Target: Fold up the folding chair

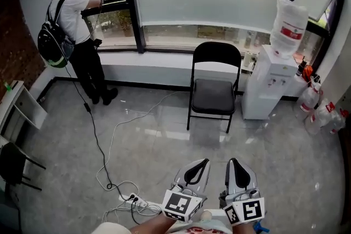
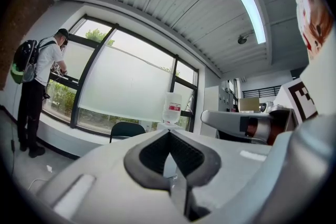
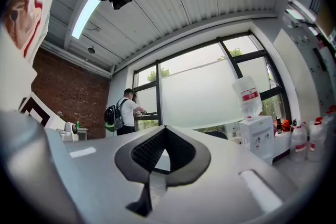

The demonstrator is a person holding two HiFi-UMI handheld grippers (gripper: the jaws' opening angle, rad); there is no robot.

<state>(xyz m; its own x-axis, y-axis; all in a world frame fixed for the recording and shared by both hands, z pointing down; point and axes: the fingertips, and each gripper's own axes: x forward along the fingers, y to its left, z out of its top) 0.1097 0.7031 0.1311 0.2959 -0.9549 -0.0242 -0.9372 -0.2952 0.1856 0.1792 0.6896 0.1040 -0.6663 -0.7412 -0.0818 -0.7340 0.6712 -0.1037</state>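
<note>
The black folding chair [image 1: 214, 85] stands unfolded on the grey floor in front of the window, its seat down and facing me. Both grippers hang low at the bottom of the head view, well short of the chair. My left gripper [image 1: 204, 162] is shut with nothing in it, and so is my right gripper [image 1: 233, 161] beside it. In the left gripper view the shut jaws [image 2: 169, 134] fill the lower frame, with the chair [image 2: 126, 130] small behind them. In the right gripper view only the top of the chair back [image 3: 215, 135] shows past the shut gripper [image 3: 164, 129].
A white water dispenser [image 1: 269, 85] with a bottle stands just right of the chair, with several empty jugs [image 1: 321, 109] beyond. A person with a backpack [image 1: 77, 30] stands at the window, far left. A cable and power strip [image 1: 134, 201] lie on the floor front left. A white table [image 1: 22, 104] is at the left edge.
</note>
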